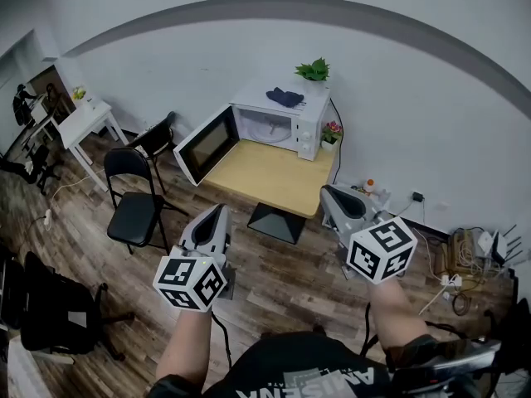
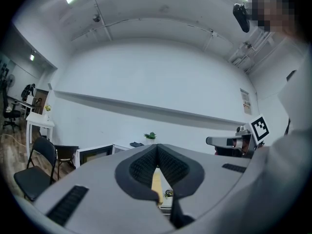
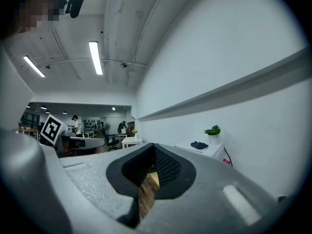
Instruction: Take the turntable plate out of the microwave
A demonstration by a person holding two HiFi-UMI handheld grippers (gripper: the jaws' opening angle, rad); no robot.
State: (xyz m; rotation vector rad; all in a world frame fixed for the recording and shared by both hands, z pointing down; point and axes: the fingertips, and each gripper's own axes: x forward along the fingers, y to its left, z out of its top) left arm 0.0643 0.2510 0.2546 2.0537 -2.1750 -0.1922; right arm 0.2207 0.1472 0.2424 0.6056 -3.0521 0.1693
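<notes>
A white microwave [image 1: 278,118] stands at the back of a wooden table [image 1: 270,177] against the wall, its door [image 1: 206,143] swung open to the left. The glass turntable plate [image 1: 270,129] lies inside the cavity. Both grippers are held well short of the table, over the floor and pointing toward the microwave. My left gripper [image 1: 222,209] is shut with nothing in it, and so is my right gripper [image 1: 325,191]. In the left gripper view the jaws [image 2: 157,146] meet, with the open door [image 2: 95,154] beyond them. The right gripper view shows closed jaws [image 3: 153,145] too.
A potted plant [image 1: 313,70] and a dark cloth [image 1: 284,98] sit on the microwave, a flower pot [image 1: 332,133] beside it. Black folding chairs [image 1: 133,206] stand left of the table, a white side table [image 1: 87,118] farther left. Cables and a power strip [image 1: 460,268] lie at the right wall.
</notes>
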